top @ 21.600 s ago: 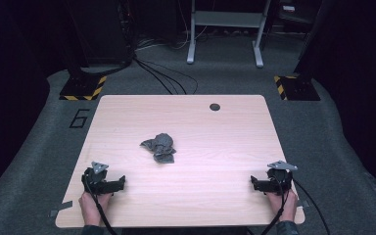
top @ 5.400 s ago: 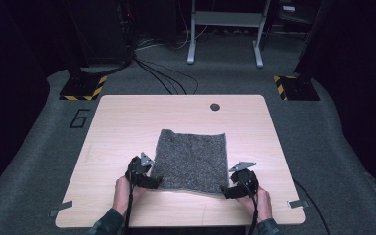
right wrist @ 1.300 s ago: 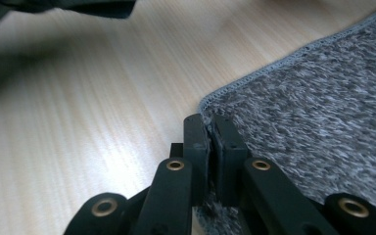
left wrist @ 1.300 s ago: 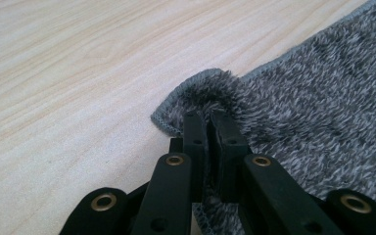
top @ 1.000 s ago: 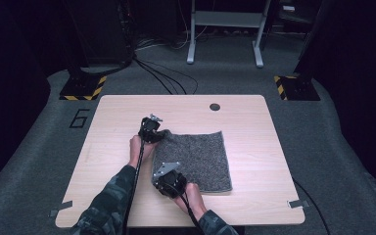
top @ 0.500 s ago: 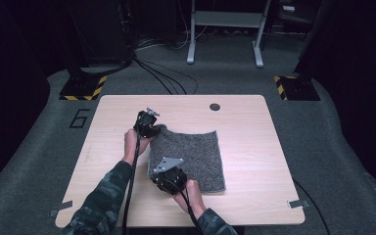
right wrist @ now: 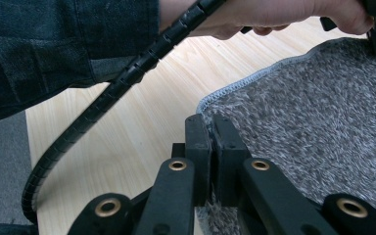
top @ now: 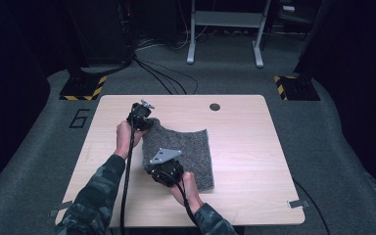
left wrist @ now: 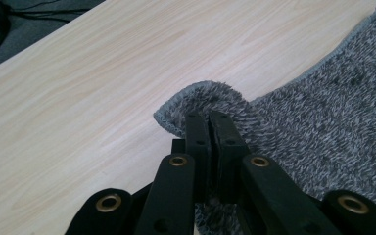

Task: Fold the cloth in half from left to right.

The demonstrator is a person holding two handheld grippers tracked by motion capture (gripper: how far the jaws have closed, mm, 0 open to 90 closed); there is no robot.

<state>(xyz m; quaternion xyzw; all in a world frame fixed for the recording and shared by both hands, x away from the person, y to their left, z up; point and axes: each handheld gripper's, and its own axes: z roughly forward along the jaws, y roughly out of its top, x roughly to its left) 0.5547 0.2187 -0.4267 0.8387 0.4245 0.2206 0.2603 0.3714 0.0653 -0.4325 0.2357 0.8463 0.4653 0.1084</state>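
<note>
left gripper (top: 140, 115) clamps the grey cloth (top: 186, 154) at its 11 o'clock corner, right gripper (top: 165, 169) pinches the 7 o'clock edge. since a second ago that side has drawn rightward: fold likely underway at table (top: 254, 147) centre.

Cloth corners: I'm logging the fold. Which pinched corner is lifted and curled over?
The far-left corner, clamped by the left hand-held gripper: it humps up and curls over. The near-left corner, in the right hand-held gripper, stays flat on the table.

Black tongs (left wrist: 209, 122) with brass rivets, ribbed black cable (right wrist: 103, 98), camouflage sleeves (top: 95, 196).
</note>
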